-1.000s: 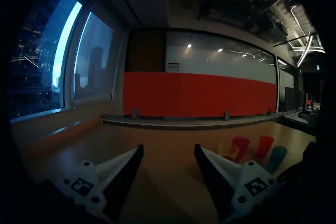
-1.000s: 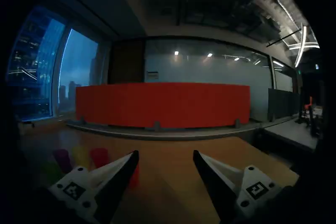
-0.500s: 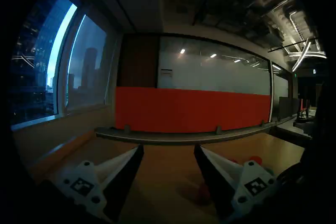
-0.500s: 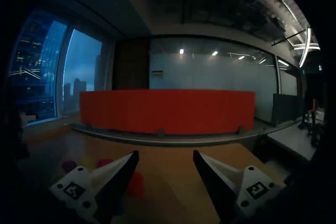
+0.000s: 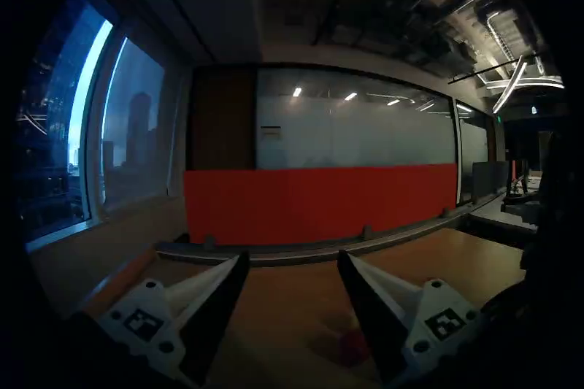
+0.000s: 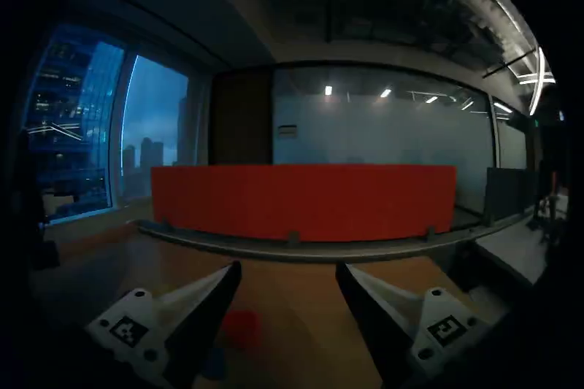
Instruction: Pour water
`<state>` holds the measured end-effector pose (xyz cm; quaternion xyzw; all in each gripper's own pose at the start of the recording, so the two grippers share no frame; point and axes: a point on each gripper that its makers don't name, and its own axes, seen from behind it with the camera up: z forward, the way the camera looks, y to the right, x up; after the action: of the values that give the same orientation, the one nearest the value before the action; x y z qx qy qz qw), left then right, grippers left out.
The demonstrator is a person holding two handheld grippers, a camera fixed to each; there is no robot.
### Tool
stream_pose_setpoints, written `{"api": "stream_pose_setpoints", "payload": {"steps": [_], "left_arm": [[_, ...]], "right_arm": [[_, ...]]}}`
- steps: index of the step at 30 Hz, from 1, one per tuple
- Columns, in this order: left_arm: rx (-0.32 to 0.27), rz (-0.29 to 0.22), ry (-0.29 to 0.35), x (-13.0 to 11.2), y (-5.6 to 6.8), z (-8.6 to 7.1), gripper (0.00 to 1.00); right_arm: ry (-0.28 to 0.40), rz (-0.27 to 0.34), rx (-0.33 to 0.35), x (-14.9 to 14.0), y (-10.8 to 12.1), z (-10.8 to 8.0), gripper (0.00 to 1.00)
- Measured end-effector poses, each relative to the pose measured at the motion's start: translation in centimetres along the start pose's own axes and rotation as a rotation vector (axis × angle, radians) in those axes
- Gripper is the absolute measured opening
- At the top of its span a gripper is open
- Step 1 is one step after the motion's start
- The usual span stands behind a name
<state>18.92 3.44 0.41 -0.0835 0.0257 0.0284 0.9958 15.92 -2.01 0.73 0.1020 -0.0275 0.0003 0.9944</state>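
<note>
In the left gripper view my left gripper (image 5: pixel 292 272) stands open above a wooden table (image 5: pixel 438 257), nothing between its fingers. A red cup (image 5: pixel 353 345) peeks out low beside the right finger. In the right gripper view my right gripper (image 6: pixel 288 279) is open too and holds nothing. Below it, close to the left finger, sits a red cup (image 6: pixel 239 327), with a bit of a blue cup (image 6: pixel 214 367) lower still. The room is dim and the cups are partly hidden by the fingers.
A long red partition (image 5: pixel 321 203) (image 6: pixel 303 199) with frosted glass above it closes off the far side of the table. Large windows (image 5: pixel 95 148) onto a city at dusk run along the left. Another desk (image 6: pixel 511 236) lies to the right.
Both views have tilted upward and drawn back. The row of coloured cups has slid down out of sight; now just a red cup remains low in each view.
</note>
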Motion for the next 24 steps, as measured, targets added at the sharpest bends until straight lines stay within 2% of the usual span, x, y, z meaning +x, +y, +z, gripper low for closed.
{"api": "stream_pose_setpoints", "payload": {"steps": [12,18,24], "left_arm": [[-0.194,0.058,-0.008,0.6,4.0,-0.4,0.89],[-0.261,0.048,-0.021,0.3,5.2,-0.9,0.89],[-0.302,0.075,-0.054,-1.2,6.1,-1.3,0.89]], "right_arm": [[0.007,0.004,0.237,1.7,-4.0,-0.7,1.0],[-0.002,0.015,0.313,2.0,-5.2,-1.0,1.0],[-0.036,-0.005,0.375,1.2,-6.4,-1.3,1.0]]}}
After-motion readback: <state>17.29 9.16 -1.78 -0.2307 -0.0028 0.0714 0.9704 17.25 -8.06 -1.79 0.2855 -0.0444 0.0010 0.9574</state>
